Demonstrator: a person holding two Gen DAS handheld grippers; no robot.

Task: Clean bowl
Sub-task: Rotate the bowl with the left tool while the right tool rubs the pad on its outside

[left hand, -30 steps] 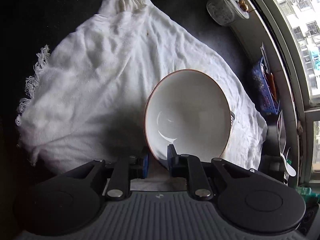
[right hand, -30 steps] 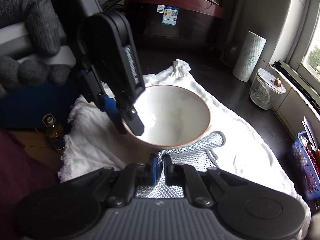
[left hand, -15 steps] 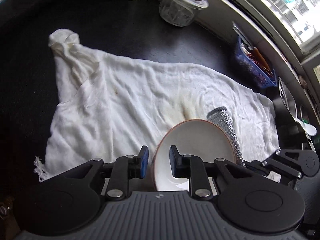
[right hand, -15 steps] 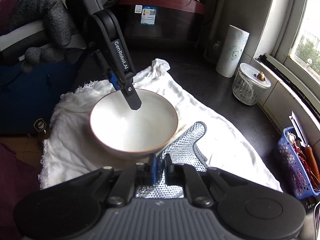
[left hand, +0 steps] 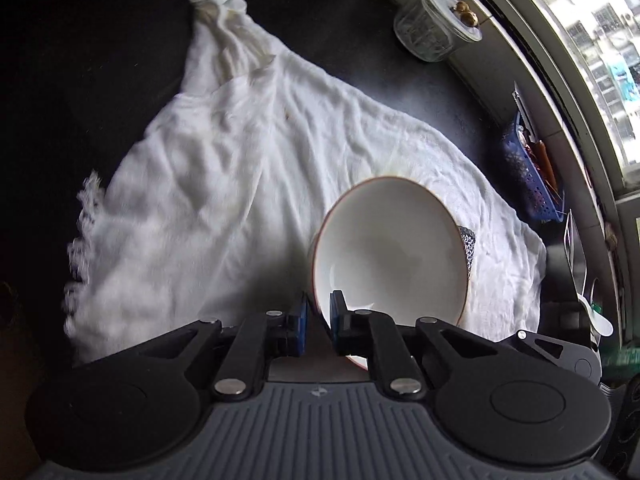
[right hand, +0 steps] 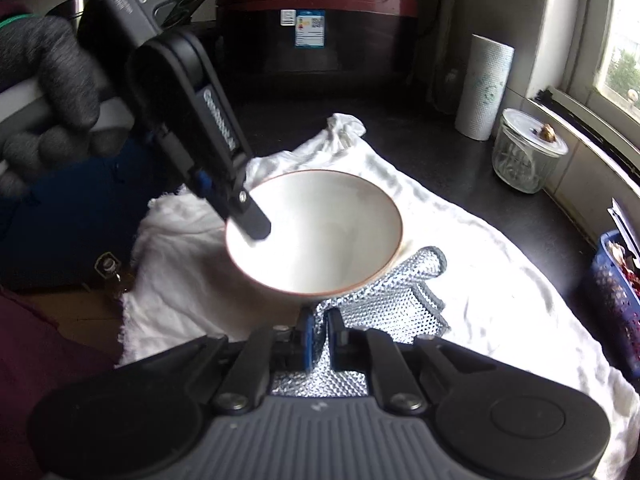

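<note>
My left claw (left hand: 318, 314) is clenched on the near rim of the white ceramic bowl with a brown edge (left hand: 390, 248), tipping it above the crumpled white cloth (left hand: 224, 184) spread on the dark table (left hand: 100, 48). My right claw (right hand: 319, 334) is pinched tight on the silver mesh scrubbing pad (right hand: 394, 298), just beside the bowl (right hand: 320, 236).
</note>
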